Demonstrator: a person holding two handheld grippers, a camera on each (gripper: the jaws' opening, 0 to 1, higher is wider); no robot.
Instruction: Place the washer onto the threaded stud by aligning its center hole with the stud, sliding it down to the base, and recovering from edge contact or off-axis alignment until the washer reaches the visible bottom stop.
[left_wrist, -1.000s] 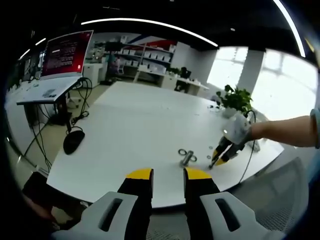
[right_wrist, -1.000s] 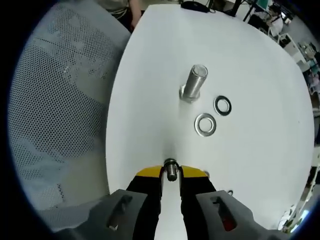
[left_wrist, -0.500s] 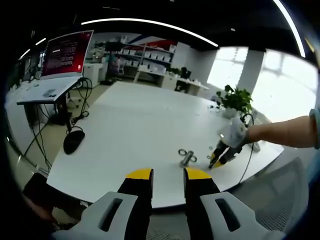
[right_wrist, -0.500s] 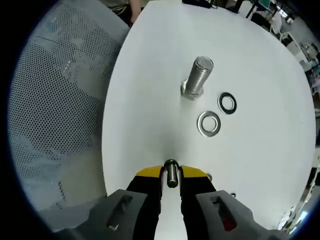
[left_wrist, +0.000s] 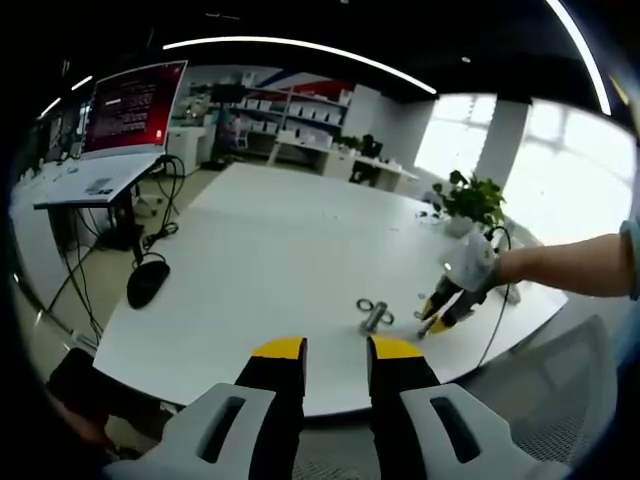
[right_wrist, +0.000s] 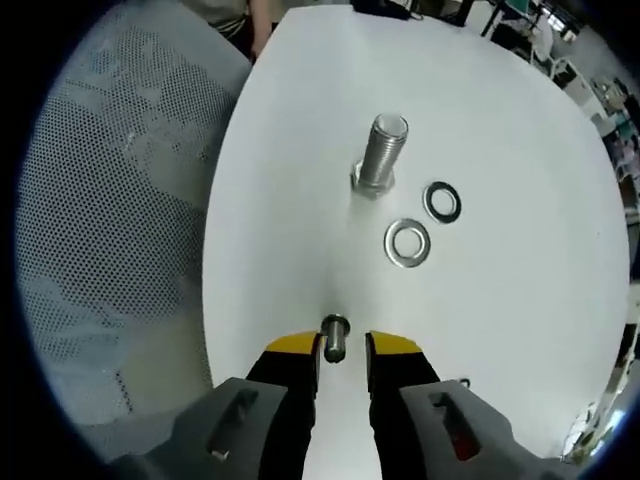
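Note:
The threaded stud (right_wrist: 381, 155) stands upright on its hex base on the white table (right_wrist: 520, 130). Two loose washers lie flat to its right, a darker one (right_wrist: 441, 201) and a silver one (right_wrist: 407, 243). My right gripper (right_wrist: 343, 348) is short of the stud with its jaws slightly parted. A washer (right_wrist: 333, 338) stands on edge between them, against the left finger, with a thin gap to the right finger. In the left gripper view the stud (left_wrist: 373, 318) and the right gripper (left_wrist: 437, 318) are small and far. My left gripper (left_wrist: 336, 350) hangs open over the table's near edge, holding nothing.
A grey mesh chair (right_wrist: 110, 200) sits close along the table edge beside the stud. A gloved hand (left_wrist: 470, 265) holds the right gripper. A black mouse (left_wrist: 147, 283) lies on the table's left corner and a potted plant (left_wrist: 470, 195) stands far right.
The right gripper's jaws have spread a little, and the washer now leans on the left finger. The right view has shifted slightly. The left gripper has stayed still.

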